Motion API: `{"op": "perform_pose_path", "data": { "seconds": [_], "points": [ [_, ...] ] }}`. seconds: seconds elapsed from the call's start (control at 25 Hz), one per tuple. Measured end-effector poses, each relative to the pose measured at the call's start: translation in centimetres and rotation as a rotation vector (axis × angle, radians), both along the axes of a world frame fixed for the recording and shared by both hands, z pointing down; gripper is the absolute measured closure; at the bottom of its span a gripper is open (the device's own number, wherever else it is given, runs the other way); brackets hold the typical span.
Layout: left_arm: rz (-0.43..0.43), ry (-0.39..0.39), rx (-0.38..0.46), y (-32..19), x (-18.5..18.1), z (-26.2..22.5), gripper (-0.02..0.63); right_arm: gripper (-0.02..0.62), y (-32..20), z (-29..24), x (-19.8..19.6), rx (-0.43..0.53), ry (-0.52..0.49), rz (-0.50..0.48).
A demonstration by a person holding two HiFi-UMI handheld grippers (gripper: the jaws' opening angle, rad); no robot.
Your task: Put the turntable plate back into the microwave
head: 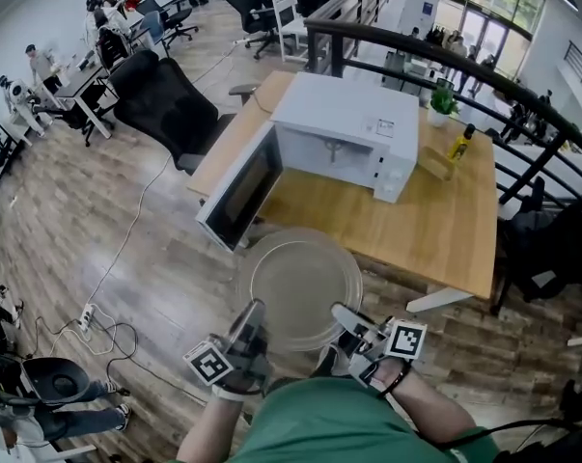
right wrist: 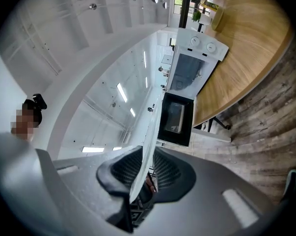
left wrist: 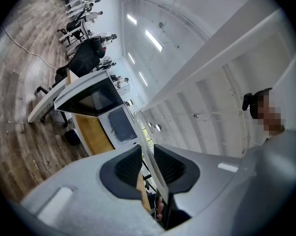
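In the lower middle of the head view, the glass turntable plate [head: 305,292] hangs flat over bare wood floor [head: 165,258]. Its far rim is near the table [head: 445,230] edge and beside the lower corner of the microwave door [head: 240,189], which stands wide open to the left of the microwave [head: 344,128] (a black office chair [head: 170,104] sits well apart at upper left). The left gripper [head: 250,324] is clamped on the plate's lower-left rim and the right gripper [head: 348,321] on its lower-right rim, and each gripper view shows the thin glass edge pinched between dark pads.
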State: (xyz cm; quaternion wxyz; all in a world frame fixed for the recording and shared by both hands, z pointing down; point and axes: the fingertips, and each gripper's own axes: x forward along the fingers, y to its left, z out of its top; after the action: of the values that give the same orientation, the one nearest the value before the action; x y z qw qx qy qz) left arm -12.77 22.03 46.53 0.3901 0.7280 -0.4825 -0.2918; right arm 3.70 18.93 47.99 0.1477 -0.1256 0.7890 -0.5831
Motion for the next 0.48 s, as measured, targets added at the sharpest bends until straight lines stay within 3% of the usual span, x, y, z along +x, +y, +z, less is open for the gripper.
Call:
{"op": "perform_pose_path", "data": {
  "seconds": [0.48],
  "points": [
    [0.017,0.022,-0.003,-7.8,2.0,0.3,0.518,0.526,-7.6,0.1,1.7,0.003,-0.005,0.012]
  ]
}}
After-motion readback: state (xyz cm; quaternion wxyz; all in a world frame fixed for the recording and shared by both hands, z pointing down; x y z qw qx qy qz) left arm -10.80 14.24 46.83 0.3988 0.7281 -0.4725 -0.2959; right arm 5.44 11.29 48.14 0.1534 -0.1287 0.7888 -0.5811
